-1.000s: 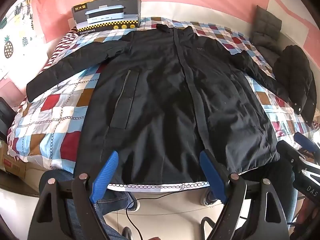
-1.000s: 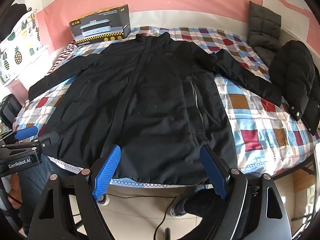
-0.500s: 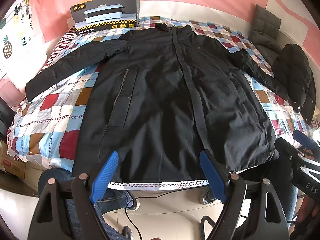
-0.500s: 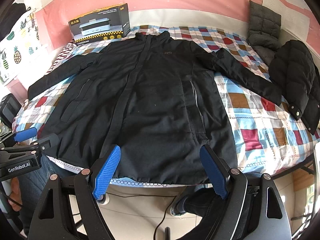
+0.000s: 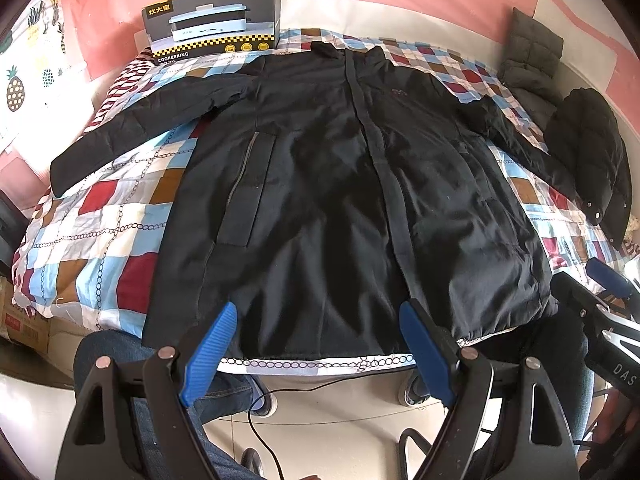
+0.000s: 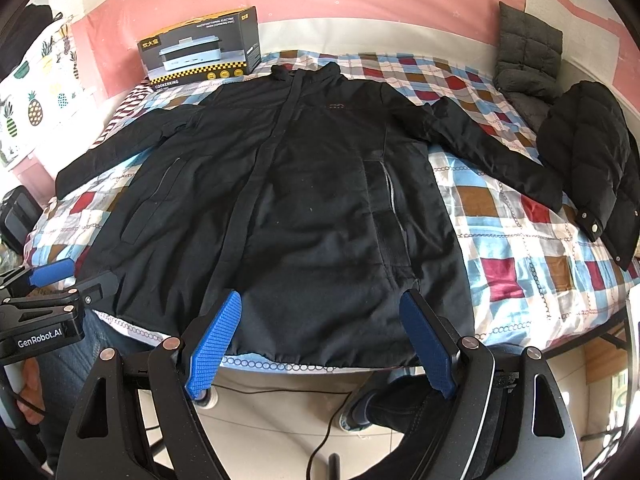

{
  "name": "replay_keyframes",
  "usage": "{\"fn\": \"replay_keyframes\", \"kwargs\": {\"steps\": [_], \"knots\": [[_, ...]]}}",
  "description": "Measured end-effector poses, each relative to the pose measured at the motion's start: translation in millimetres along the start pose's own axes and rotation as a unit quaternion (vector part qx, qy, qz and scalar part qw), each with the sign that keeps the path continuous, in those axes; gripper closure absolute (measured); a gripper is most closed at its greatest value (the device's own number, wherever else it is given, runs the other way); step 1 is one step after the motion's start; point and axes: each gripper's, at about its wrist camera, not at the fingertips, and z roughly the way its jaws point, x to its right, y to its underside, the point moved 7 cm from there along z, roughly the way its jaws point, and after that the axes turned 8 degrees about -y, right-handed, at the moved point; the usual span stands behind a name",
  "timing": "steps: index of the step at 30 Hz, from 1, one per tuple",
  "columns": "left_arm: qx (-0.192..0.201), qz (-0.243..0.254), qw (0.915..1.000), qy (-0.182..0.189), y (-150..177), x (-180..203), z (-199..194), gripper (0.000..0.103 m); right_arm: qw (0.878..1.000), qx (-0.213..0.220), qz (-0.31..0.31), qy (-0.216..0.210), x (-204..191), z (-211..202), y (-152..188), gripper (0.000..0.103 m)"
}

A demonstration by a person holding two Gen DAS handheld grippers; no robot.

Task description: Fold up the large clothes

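A long black padded coat (image 5: pixel 320 184) is laid front-up and flat on the checked patchwork bedspread (image 5: pixel 108 216), collar at twelve o'clock, hem at six, sleeves spread toward nine and three. The left gripper (image 5: pixel 316 344) and right gripper (image 6: pixel 320 340) are held just short of the hem, jaws wide and empty. A sleeve cuff is probably best pinched first and drawn across the chest, with the body kept flat.

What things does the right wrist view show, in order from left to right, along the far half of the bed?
Pineapple-print cloth → cooking pot box → collar of the spread black coat → grey quilted cushion → black puffer jacket.
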Motion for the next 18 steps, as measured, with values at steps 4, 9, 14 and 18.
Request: {"fn": "replay_keyframes", "kwargs": {"steps": [4, 9, 14, 18], "knots": [[0.000, 0.000, 1.0000, 0.000, 0.2, -0.2, 0.2, 0.018, 1.000, 0.001, 0.000, 0.000, 0.1, 0.1, -0.1, 0.021], [0.000, -0.001, 1.0000, 0.000, 1.1, -0.2, 0.1, 0.018, 1.000, 0.000, -0.001, 0.000, 0.7, 0.3, 0.3, 0.021], [-0.001, -0.001, 1.0000, -0.001, 3.5, 0.8, -0.5, 0.018, 1.000, 0.000, -0.001, 0.001, 0.5, 0.2, 0.3, 0.021], [-0.003, -0.001, 1.0000, -0.001, 4.8, 1.3, -0.6, 0.018, 1.000, 0.000, 0.000, 0.001, 0.7, 0.6, 0.5, 0.021]]}}
